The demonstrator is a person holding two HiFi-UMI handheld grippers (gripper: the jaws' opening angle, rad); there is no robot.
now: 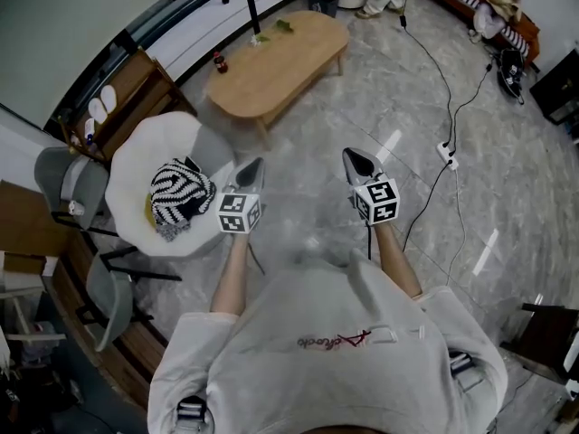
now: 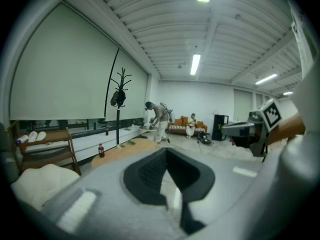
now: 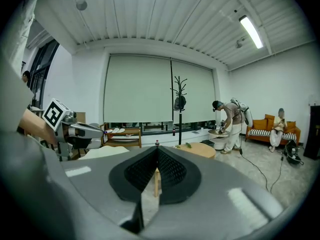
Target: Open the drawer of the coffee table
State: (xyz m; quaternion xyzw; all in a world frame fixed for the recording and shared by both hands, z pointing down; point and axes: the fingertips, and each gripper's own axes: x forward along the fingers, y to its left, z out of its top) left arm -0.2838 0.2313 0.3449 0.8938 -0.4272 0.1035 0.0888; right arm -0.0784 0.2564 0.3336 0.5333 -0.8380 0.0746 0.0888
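The left tongs [image 1: 251, 172] and right tongs [image 1: 359, 163] are both closed tight, holding nothing, well apart from the wooden counter [image 1: 280, 57].

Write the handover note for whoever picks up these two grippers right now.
Left gripper: jaws shut, empty, held out over the floor.
Right gripper: jaws shut, empty, alongside it.
Coffee table: oval wooden one ahead across the floor, out of reach; a cola bottle stands on it. Its drawer shows in no view.
Done: nothing on the drawer yet.
To do: walk up, find the drawer, grip its front, pull it open.
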